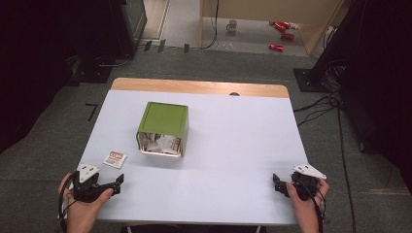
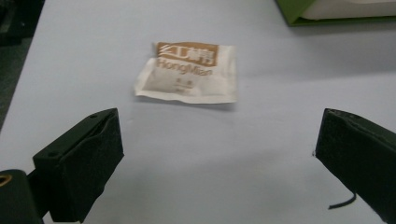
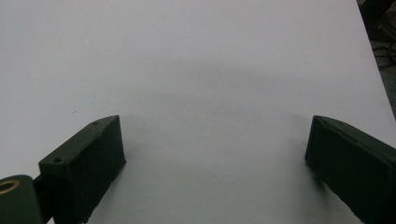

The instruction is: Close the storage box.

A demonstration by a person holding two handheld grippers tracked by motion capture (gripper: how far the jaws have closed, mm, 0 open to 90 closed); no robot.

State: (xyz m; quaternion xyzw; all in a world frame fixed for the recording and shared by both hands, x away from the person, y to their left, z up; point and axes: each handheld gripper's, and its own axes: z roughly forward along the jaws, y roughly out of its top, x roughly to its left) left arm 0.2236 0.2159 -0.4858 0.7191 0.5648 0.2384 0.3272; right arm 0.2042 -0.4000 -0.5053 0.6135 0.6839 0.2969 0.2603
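Note:
A green box (image 1: 163, 127) lies on its side in the middle of the white table (image 1: 233, 145), its open mouth towards me and packed with small white sachets. One white and brown sachet (image 1: 115, 158) lies flat on the table left of the box; the left gripper view shows this sachet (image 2: 187, 73) a short way beyond the jaws. My left gripper (image 1: 119, 183) rests at the near left edge, open, nothing between its jaws (image 2: 217, 154). My right gripper (image 1: 275, 183) sits at the near right edge, open and empty over bare table (image 3: 215, 154).
A corner of the green box (image 2: 336, 11) shows at the top right of the left gripper view. Beyond the table's wooden far edge (image 1: 199, 86) is grey carpet with cables, a mug (image 1: 232, 25) and red cans (image 1: 282, 29) on the floor.

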